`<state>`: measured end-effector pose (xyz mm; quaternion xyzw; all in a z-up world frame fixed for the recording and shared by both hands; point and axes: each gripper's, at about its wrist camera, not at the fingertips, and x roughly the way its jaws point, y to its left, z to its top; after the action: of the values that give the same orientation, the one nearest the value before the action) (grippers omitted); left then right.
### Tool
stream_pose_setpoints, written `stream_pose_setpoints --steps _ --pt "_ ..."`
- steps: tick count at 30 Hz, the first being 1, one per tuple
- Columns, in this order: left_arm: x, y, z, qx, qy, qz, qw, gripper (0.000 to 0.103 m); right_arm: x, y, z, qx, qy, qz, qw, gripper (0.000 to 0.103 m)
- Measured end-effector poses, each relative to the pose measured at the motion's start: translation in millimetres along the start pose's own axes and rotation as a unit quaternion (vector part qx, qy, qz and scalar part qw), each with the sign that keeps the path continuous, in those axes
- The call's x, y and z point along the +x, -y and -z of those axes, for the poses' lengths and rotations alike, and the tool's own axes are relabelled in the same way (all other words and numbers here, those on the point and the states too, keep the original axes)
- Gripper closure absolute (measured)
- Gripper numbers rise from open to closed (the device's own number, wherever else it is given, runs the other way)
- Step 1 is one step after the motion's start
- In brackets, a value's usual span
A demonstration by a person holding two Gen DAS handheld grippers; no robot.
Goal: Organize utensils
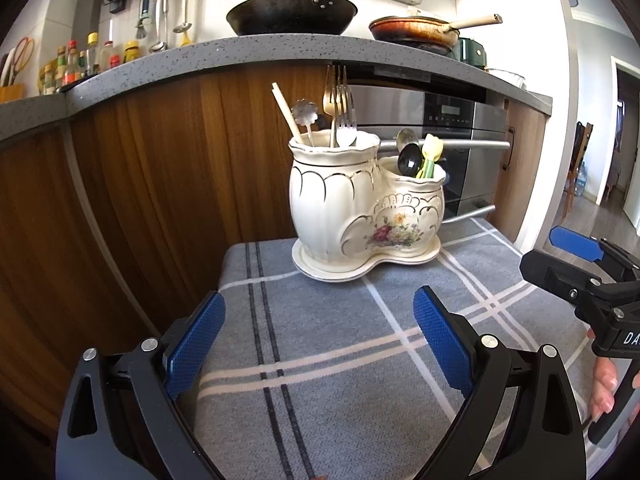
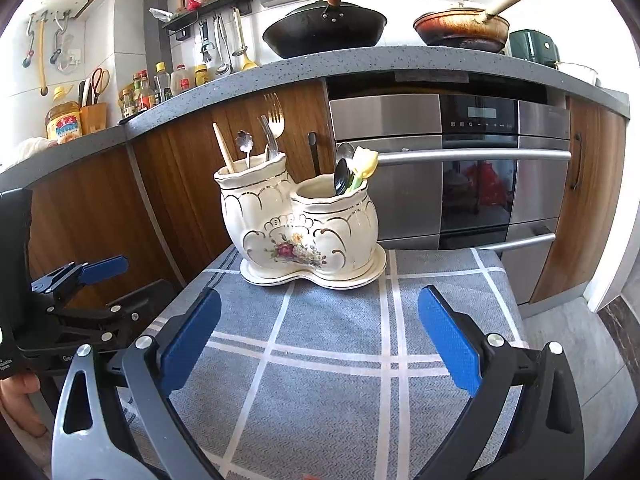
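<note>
A cream ceramic two-pot utensil holder [image 1: 360, 208] [image 2: 304, 216] with a flower print stands on its saucer at the far side of a grey plaid cloth [image 1: 340, 340] [image 2: 332, 340]. Its taller pot holds forks [image 1: 340, 108], pale chopsticks [image 1: 286, 112] and a flower-headed spoon [image 1: 305, 112]. The shorter pot holds a black spoon [image 1: 410, 160], a metal spoon and yellow-green utensils [image 1: 430, 152]. My left gripper [image 1: 320, 300] [image 2: 144, 276] is open over the cloth, short of the holder, with nothing between its blue pads. The right gripper [image 2: 320, 300] [image 1: 540, 250] is likewise open and holds nothing.
Wooden cabinet fronts [image 1: 140, 180] and a steel oven [image 2: 480, 176] rise just behind the cloth-covered surface. On the grey counter [image 1: 280, 48] above sit a black wok [image 1: 292, 12], a frying pan [image 1: 416, 30] and bottles. The cloth's right edge drops to the floor [image 2: 568, 340].
</note>
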<state>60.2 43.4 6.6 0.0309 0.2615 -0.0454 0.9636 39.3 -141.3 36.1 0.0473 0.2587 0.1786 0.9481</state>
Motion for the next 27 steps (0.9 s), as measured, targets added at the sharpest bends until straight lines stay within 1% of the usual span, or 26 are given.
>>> stream_pose_setpoints --steps 16,27 --pt "5.4 6.8 0.8 0.003 -0.004 0.005 1.0 0.009 3.7 4.5 2.0 0.006 -0.008 0.003 1.0 0.006" --pt "6.7 9.0 1.5 0.003 -0.007 0.007 0.9999 0.009 2.1 5.5 3.8 0.002 -0.005 0.003 1.0 0.006"
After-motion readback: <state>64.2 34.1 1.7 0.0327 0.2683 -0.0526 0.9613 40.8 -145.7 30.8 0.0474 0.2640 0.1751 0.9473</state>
